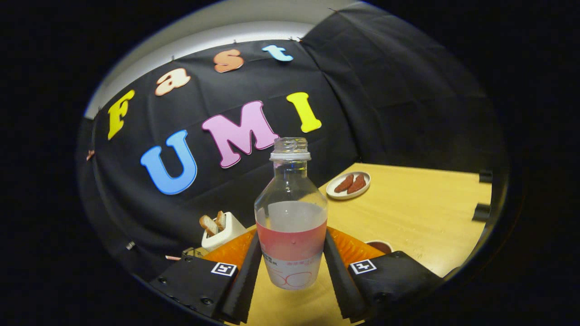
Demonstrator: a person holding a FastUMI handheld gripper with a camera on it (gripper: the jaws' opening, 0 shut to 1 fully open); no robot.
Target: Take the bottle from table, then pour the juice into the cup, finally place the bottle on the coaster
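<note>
Booth: black cloth wall across the upper left and centre of the frame, wooden table [408,213] running lower centre to right.

Risks first. The bottle [291,213] has no cap, its neck is open, and it is roughly half full of clear liquid. Judging by the skewed horizon, the rig is canted, so any jerk or extra tilt could slosh liquid out before it reaches the cup. The grip sits low on the body, on the label band, well below the liquid line. My guess is the bottle could pivot or slip between the pads when tipped for the pour, since smooth plastic plus a low hold gives weak control of the neck. The cup [379,246] is mostly hidden behind the right finger at lower right, so aiming is partly blind.

The gripper [292,265] sits at bottom centre, fingers at a narrow spread, both pressing the bottle's sides. The bottle stands upright between them, neck at frame centre, base apparently clear of the table.

Clutter: plate [348,185] with two reddish pieces at right of centre, beyond the bottle; white holder [223,231] with bread-like slices at lower left. I cannot pick out the coaster.
</note>
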